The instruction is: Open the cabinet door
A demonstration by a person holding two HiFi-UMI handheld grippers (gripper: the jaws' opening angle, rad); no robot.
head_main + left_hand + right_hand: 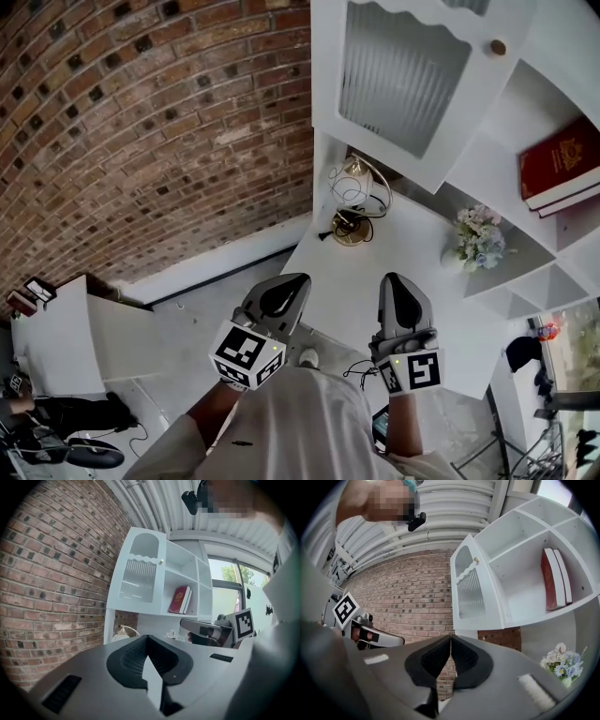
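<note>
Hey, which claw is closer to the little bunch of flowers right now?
Right. The right claw sits below-left of the flowers; the left claw is farther left.

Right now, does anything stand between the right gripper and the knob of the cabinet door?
Nothing visible does. The right gripper, jaws shut and empty, has open air up to the knob on the cabinet door. The lamp and the flowers stand lower, on the counter.
</note>
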